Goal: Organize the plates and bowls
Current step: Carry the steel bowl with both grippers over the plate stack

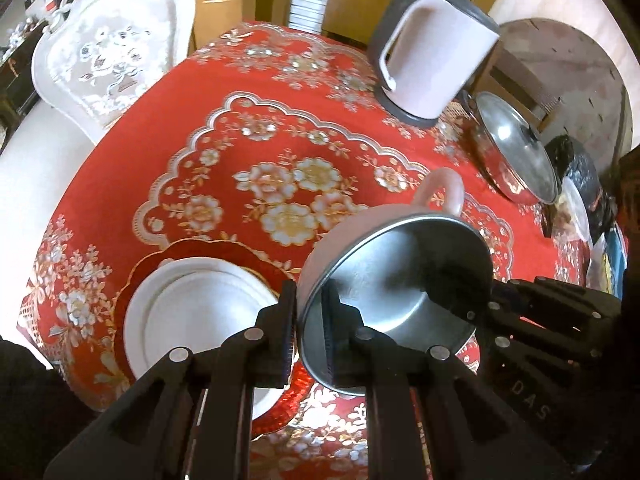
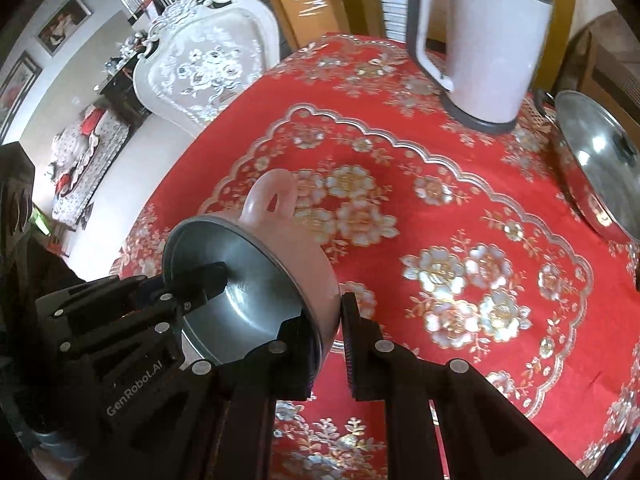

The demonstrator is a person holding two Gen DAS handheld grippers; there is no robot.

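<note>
I hold the pink bowl (image 1: 396,300) tilted above the desk (image 1: 240,128), beside the white plate (image 1: 192,320), both grippers' jaws clamped on opposite rims. If either thin grip slips, I think it drops onto the plate.

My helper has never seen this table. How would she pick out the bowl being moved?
On the red floral tablecloth, look at the near edge beside the white plate. The pink bowl is tilted, held by both tongs; only it has a steel lining and loop handle.

Pink steel-lined bowl (image 1: 396,280) — tilted, aloft
</note>
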